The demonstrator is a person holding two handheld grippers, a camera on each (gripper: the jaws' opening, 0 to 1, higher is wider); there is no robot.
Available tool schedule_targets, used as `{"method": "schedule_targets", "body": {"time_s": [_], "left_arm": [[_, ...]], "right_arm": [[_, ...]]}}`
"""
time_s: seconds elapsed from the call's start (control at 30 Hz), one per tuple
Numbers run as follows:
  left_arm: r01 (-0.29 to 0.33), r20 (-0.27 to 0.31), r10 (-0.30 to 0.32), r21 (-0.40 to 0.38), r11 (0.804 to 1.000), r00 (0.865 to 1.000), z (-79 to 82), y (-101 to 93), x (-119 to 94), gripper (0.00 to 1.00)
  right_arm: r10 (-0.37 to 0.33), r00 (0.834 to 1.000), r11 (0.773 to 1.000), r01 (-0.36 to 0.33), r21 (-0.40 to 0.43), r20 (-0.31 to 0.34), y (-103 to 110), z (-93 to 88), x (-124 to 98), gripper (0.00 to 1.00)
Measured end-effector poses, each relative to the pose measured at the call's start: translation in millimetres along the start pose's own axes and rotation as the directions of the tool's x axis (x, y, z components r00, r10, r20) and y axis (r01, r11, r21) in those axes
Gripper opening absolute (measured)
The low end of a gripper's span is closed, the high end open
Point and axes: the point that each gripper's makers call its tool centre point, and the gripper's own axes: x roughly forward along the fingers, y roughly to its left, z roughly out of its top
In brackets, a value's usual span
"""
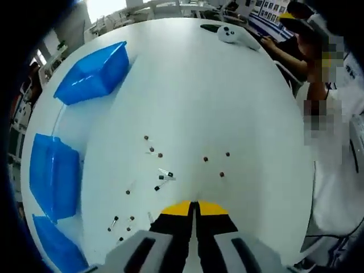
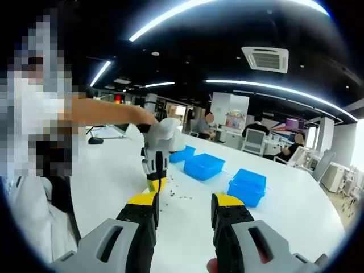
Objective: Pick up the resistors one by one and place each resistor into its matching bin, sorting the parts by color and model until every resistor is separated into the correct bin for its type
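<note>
In the left gripper view, the left gripper (image 1: 194, 206) is seen with its yellow-tipped jaws pressed together on nothing, above the white table (image 1: 227, 91). The resistors (image 1: 165, 173) are scattered loose on the table just beyond the jaw tips. 3 blue bins (image 1: 94, 73) are ranged along the table's edge, well apart from the resistors. In the right gripper view, the right gripper (image 2: 185, 207) is held wide apart.
</note>
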Motion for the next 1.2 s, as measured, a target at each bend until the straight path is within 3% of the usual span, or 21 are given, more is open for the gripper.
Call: {"method": "schedule_targets", "body": {"time_s": [0.23,0.4,0.5,0.57,0.67,0.7,0.77,0.83,0.87,0.9,0.93,0.97,1.13,1.2], "left_arm": [[-0.059,-0.021,0.061,0.054,0.997,0.998,-3.9,0.1,-6,0.05],[-0.116,0.08,0.116,-0.005,0.993,0.99,-0.1,4.8,-27,0.05],[-0.158,0.179,0.166,-0.059,0.986,0.97,2.5,4.0,-49,0.05],[-0.177,0.272,0.202,-0.116,0.977,0.941,3.0,-3.0,-68,0.05],[-0.17,0.396,0.244,-0.213,0.962,0.885,-0.1,-12.6,-93,0.05],[-0.167,0.439,0.26,-0.239,0.957,0.86,-1.0,-15.4,-101,0.05],[-0.166,0.509,0.311,-0.31,0.936,0.803,-6.2,-20.6,-116,0.05],[-0.18,0.565,0.374,-0.368,0.912,0.735,-12.2,-22.5,-131,0.05],[-0.187,0.586,0.418,-0.413,0.891,0.694,-16.6,-22.3,-139,0.05],[-0.191,0.607,0.44,-0.432,0.882,0.661,-20.0,-26.9,-144,0.05],[-0.216,0.636,0.469,-0.436,0.873,0.613,-24.2,-33.8,-151,0.05],[-0.223,0.643,0.486,-0.449,0.865,0.592,-27.7,-36.1,-155,0.05],[-0.201,0.69,0.566,-0.539,0.818,0.452,-52.2,-62.8,-169,0.05],[-0.174,0.703,0.58,-0.564,0.807,0.412,-60.3,-73.2,-167,0.05]], "right_arm": [[0.0,1.0,1.0,0.0,0.001,0.001,-1,-0.1,0,0.39],[-0.004,1.0,1.0,0.004,0.002,0.0,-2,-1.3,0,0.39],[-0.003,1.0,1.0,0.003,0.002,0.0,-2,-1.0,0,0.39],[-0.004,1.0,1.0,0.004,0.002,0.001,-2,-0.8,0,0.39],[-0.005,1.0,1.0,0.005,0.003,-0.001,-2,-1.0,0,0.39],[-0.004,1.0,1.0,0.004,0.003,-0.002,-2,-1.2,0,0.39],[-0.003,1.0,1.0,0.003,0.003,-0.003,-1,-1.5,1,0.39],[-0.002,1.0,1.0,0.002,0.003,-0.005,-1,-1.4,1,0.39],[-0.001,1.0,1.0,0.001,0.002,-0.006,0,-1.5,1,0.39],[-0.001,1.0,1.0,0.001,0.001,-0.006,0,-1.5,1,0.39],[0.0,1.0,1.0,0.0,0.002,-0.006,0,-1.4,1,0.39],[-0.001,1.0,1.0,0.001,0.003,-0.007,0,-1.6,1,0.39],[-0.014,1.0,1.0,0.014,0.007,-0.01,-4,-3.4,0,0.39],[-0.016,1.0,1.0,0.016,0.006,-0.011,-5,-3.8,-1,0.39]]}}
